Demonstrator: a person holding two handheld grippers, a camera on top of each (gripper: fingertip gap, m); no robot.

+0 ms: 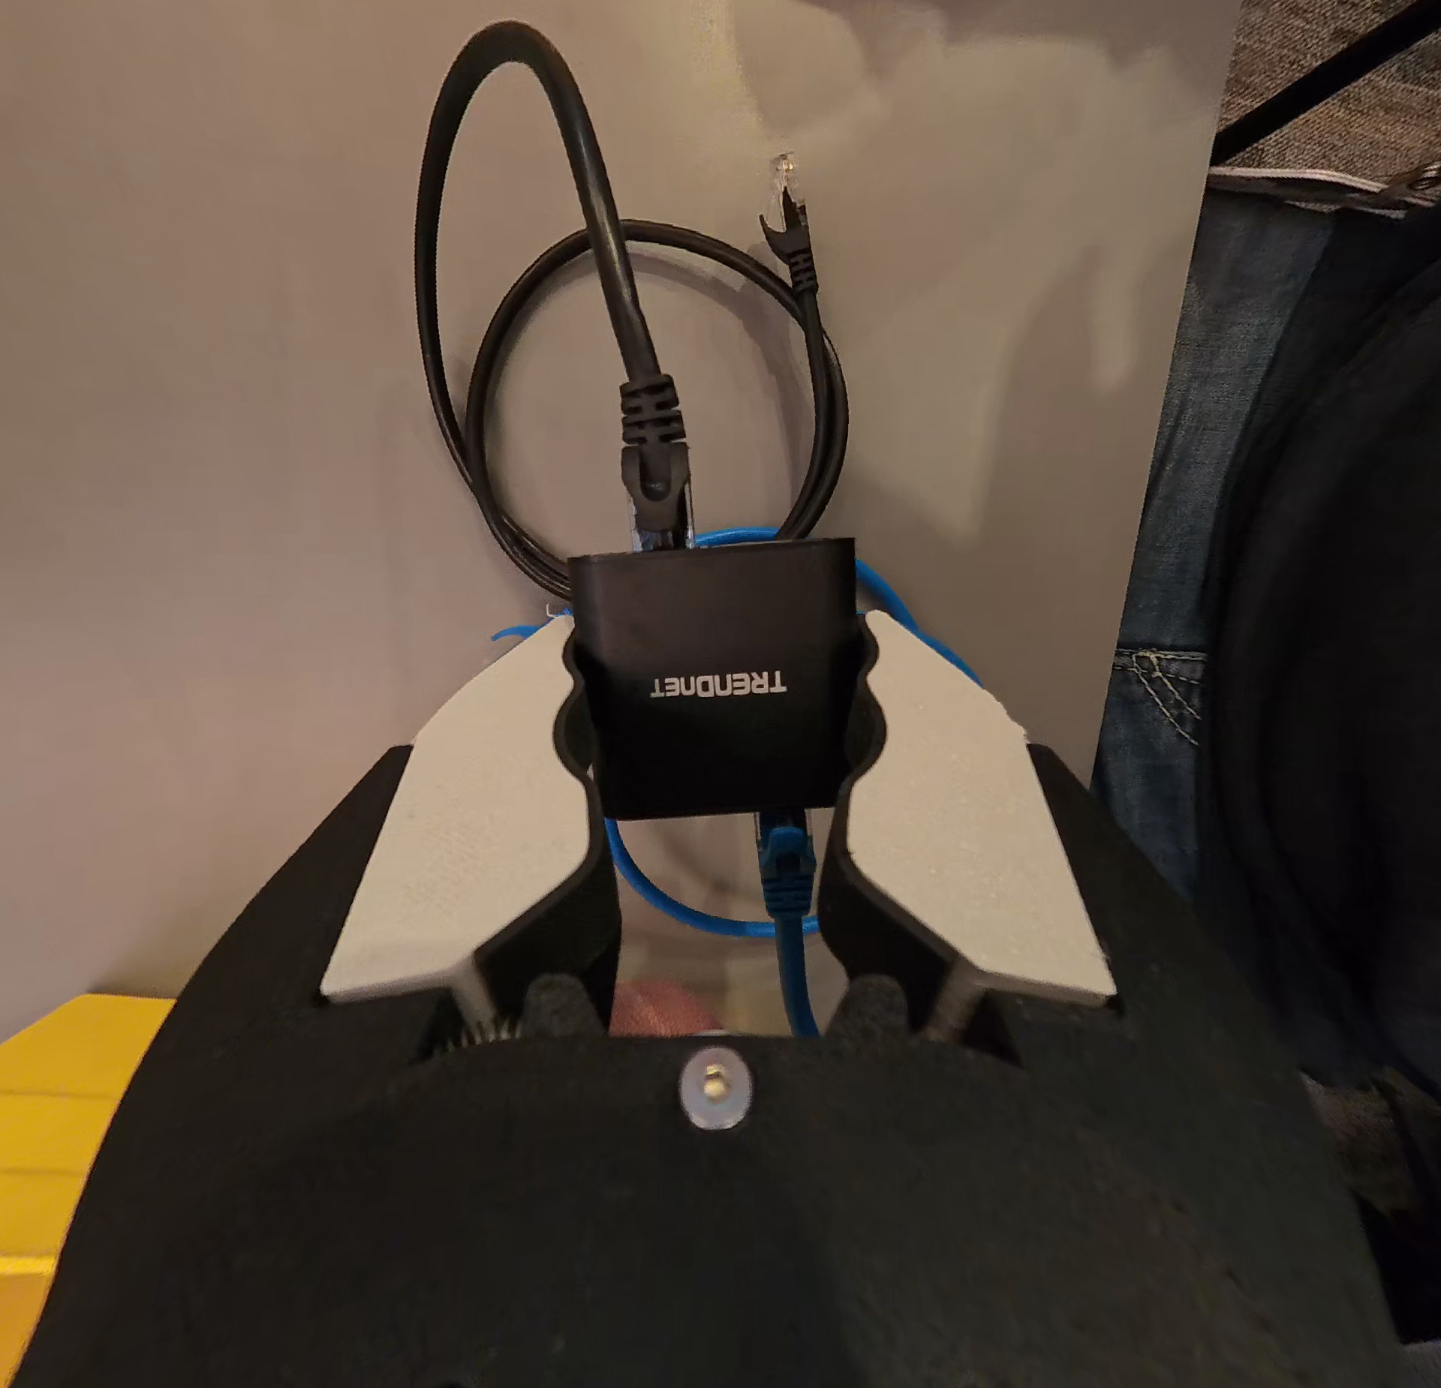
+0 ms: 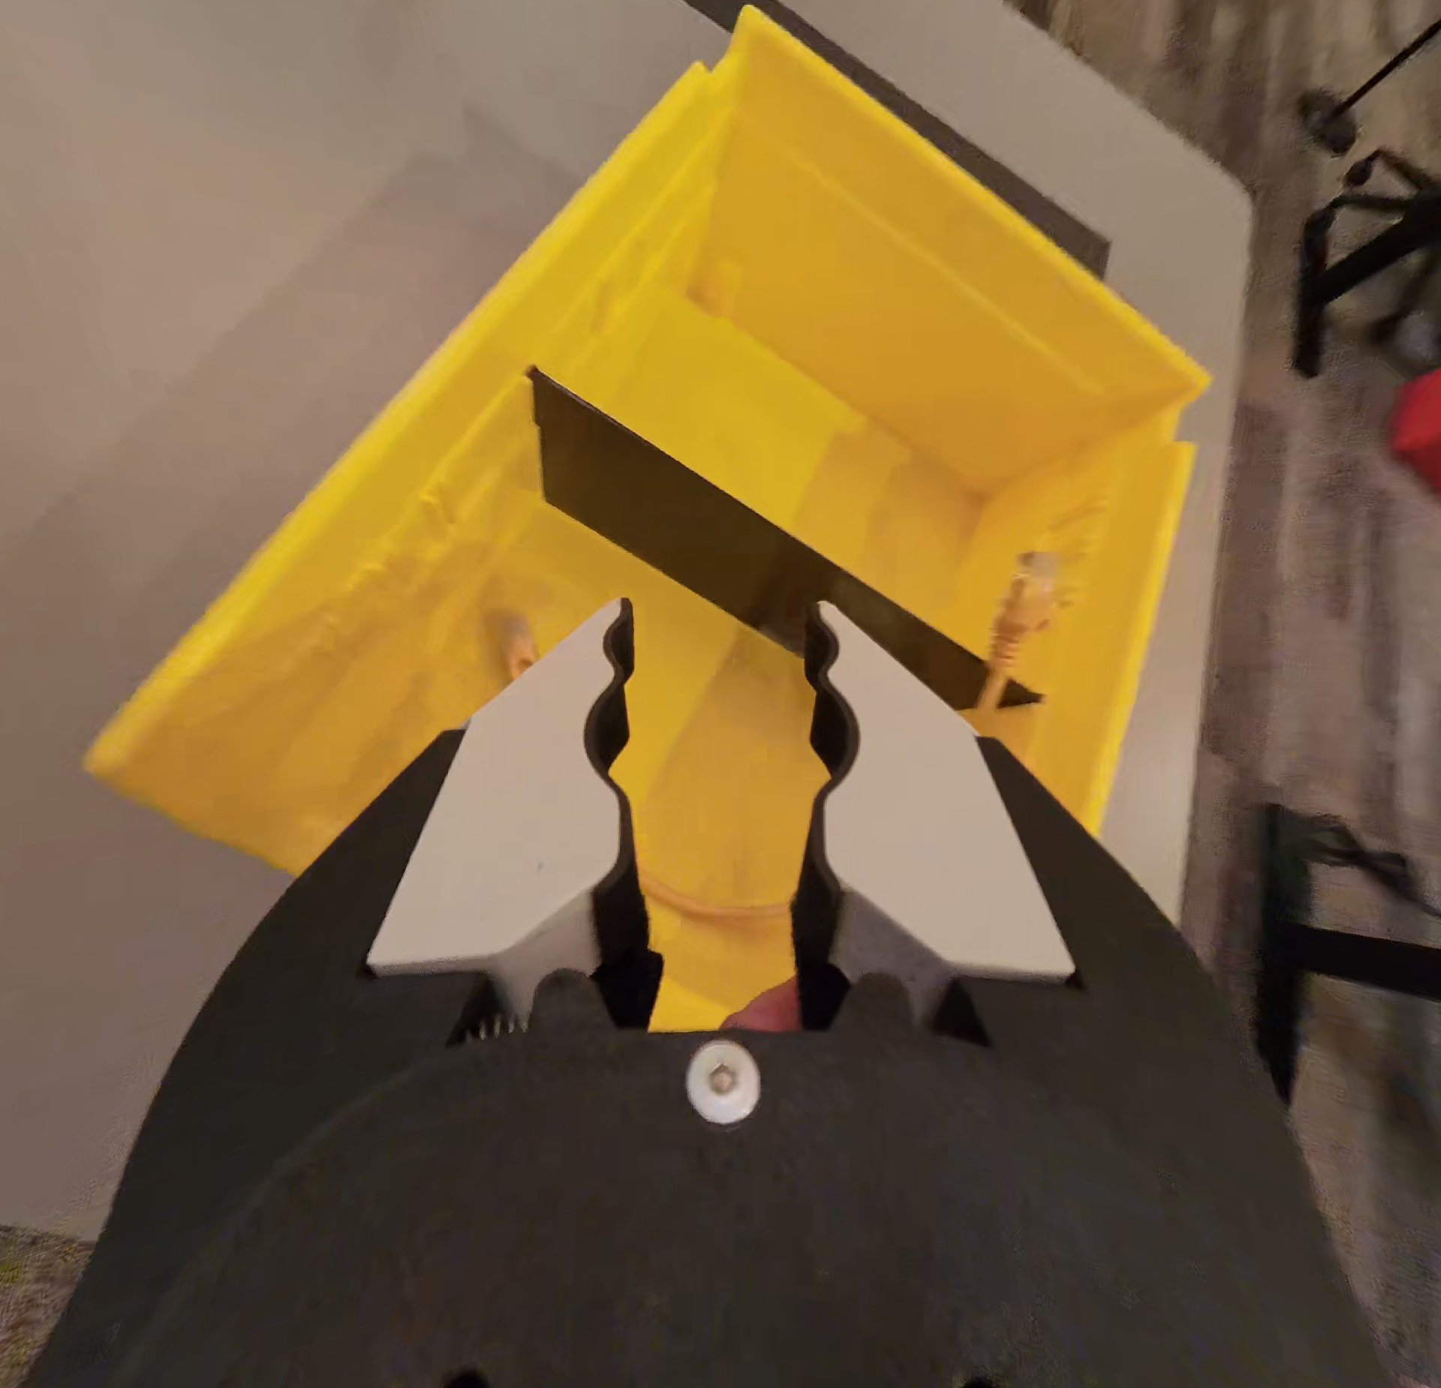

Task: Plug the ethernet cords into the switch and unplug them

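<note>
Black switch (image 1: 713, 688) clamped across its sides by left gripper (image 1: 717, 641), probably to steady it against plug forces. Black cord (image 1: 616, 314) seated in far face, its other plug (image 1: 789, 205) lying loose on grey table (image 1: 195, 337); blue cord (image 1: 786, 875) plugged into near face, looping underneath.

Yellow bin (image 2: 780, 298) below right gripper (image 2: 717, 618), jaws parted and empty, seemingly poised to fetch yellow cord (image 2: 1021, 610) beside black divider (image 2: 670, 509).
</note>
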